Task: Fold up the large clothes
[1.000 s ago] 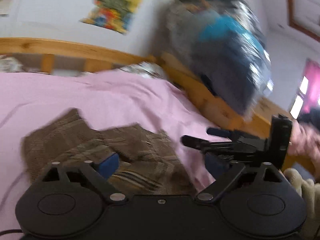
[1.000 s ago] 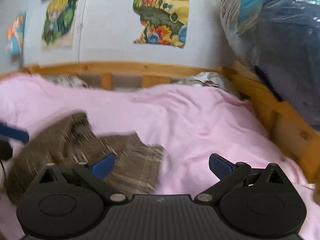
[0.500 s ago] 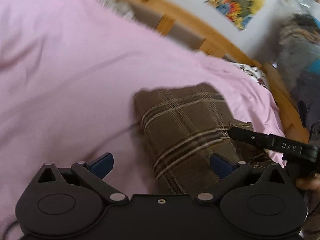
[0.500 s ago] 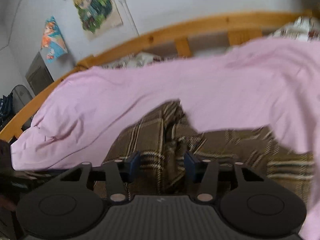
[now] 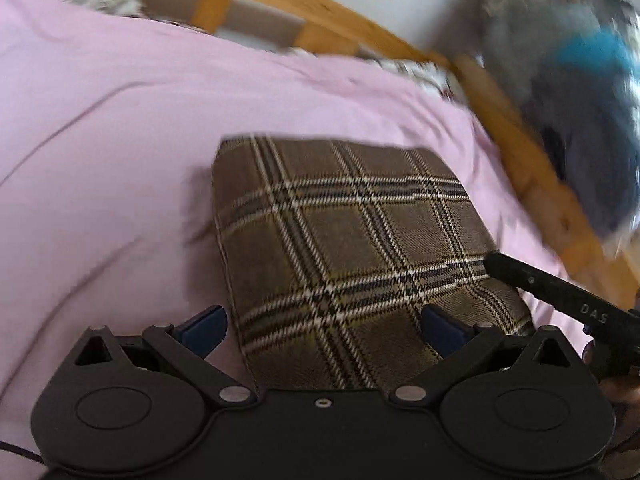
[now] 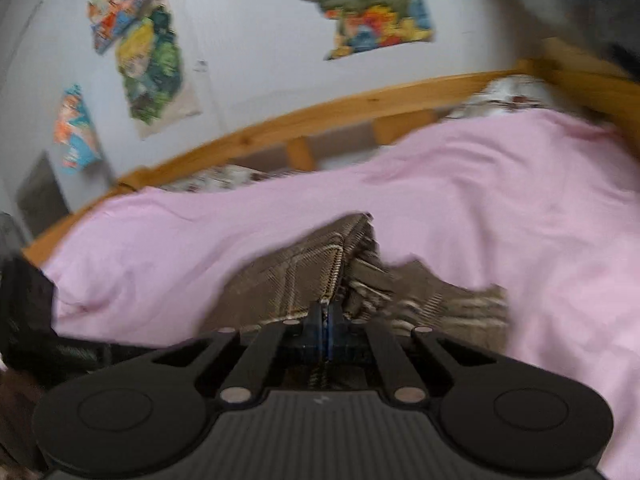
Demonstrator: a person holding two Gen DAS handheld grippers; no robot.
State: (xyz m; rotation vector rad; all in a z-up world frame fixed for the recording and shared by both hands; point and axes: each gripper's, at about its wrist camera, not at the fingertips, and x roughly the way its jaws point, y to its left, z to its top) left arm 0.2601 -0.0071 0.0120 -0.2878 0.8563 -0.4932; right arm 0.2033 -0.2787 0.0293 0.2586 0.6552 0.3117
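Note:
A brown plaid garment [image 5: 344, 248] lies folded into a block on the pink bedsheet [image 5: 120, 160]. My left gripper [image 5: 324, 328] is open over its near end, its left pad above the sheet and its right pad above the cloth. In the right wrist view the same garment [image 6: 304, 276] looks rumpled, and my right gripper [image 6: 326, 326] is shut on a raised fold of it. From the left wrist view, the right gripper's black finger [image 5: 560, 294] lies at the garment's right edge.
A wooden bed rail [image 5: 328, 12] runs round the far and right sides of the bed. A bulky dark and blue bag [image 5: 568, 92] stands beyond the right rail. Posters [image 6: 152, 64] hang on the wall. A patterned pillow [image 6: 508, 96] lies by the rail.
The right gripper swung onto the garment and its jaws closed from wide open to shut on a fold. The left gripper dropped closer to the garment's near end, still open.

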